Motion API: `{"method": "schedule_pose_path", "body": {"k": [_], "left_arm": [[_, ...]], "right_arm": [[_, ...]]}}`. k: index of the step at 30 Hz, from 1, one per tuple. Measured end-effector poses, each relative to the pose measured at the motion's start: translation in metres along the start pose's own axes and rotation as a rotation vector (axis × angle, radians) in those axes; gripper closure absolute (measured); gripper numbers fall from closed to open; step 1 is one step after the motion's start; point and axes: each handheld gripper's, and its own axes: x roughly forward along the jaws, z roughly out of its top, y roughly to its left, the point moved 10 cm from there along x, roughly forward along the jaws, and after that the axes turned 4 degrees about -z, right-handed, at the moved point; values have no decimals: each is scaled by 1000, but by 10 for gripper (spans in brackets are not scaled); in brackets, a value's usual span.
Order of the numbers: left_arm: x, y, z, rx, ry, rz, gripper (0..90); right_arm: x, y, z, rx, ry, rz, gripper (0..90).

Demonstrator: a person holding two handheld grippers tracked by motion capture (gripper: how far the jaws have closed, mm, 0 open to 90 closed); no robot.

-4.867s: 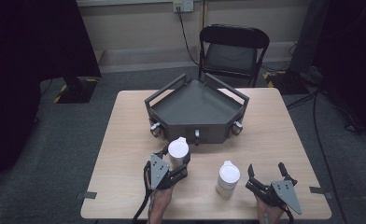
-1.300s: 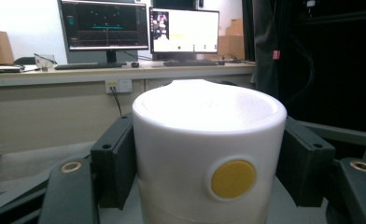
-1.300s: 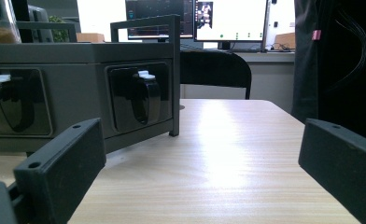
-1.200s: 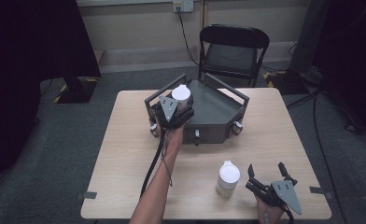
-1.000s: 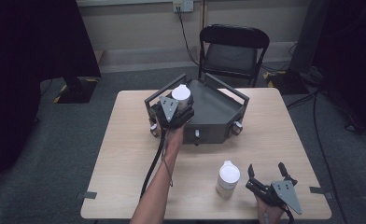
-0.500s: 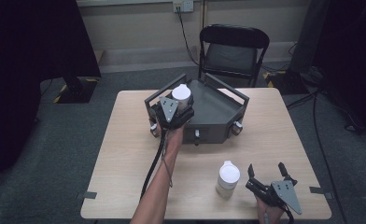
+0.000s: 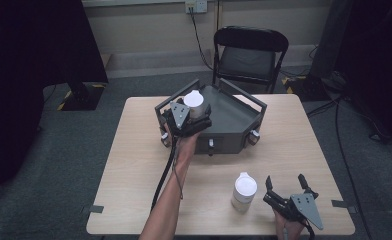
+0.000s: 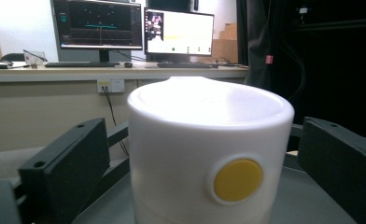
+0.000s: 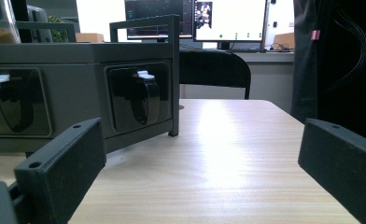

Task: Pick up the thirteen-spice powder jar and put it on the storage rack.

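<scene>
- The table (image 7: 134, 165) carries a dark grey tray (image 7: 234, 117) with raised rails and handles, set toward the far edge, near its middle; behind that edge a black folding chair (image 7: 249, 55) stands on the floor, and a cable runs down from a wall socket (image 7: 196, 6)
- A second white container (image 7: 244, 191) stands upright on the table near the near edge, right of centre, well apart from the tray; it stands just beside the right gripper (image 7: 285, 184), to its left
- In the right gripper view the tray's side wall (image 9: 78, 88) with its dark recessed latches rises at left, and bare tabletop lies between the jaws
- The white container (image 7: 195, 104) stands upright inside the tray, at the tray's near left corner; in the left gripper view it shows a round yellow dot (image 8: 237, 179) on its side and a flat white lid
- The left gripper (image 7: 196, 117) reaches over the tray's near left rail; its jaws have just been opening and now stand wide on either side of the container, with a gap showing between each pad and its wall, so nothing is gripped
- The right gripper rests by the near right corner of the table, jaws spread wide, holding nothing
</scene>
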Motion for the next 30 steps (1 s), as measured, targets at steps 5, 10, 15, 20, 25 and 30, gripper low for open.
{"method": "schedule_pose_path", "body": {"k": [5, 10, 15, 20, 25, 30], "left_arm": [[-5, 0, 4, 0, -9, -25, 0], [-12, 3, 10, -8, -13, -35, 0], [-15, 6, 13, -16, -9, -26, 0], [-18, 7, 13, -8, 0, -32, 0], [-22, 7, 13, -8, 4, -39, 0], [-28, 9, 12, -9, 5, -51, 0]], "right_arm": [[0, 0, 0, 0, 1, 0, 0], [0, 0, 0, 0, 0, 0, 0], [0, 0, 0, 1, 1, 1, 0], [0, 0, 0, 1, 0, 0, 0], [0, 0, 0, 0, 0, 0, 0], [0, 0, 0, 0, 1, 0, 0]]}}
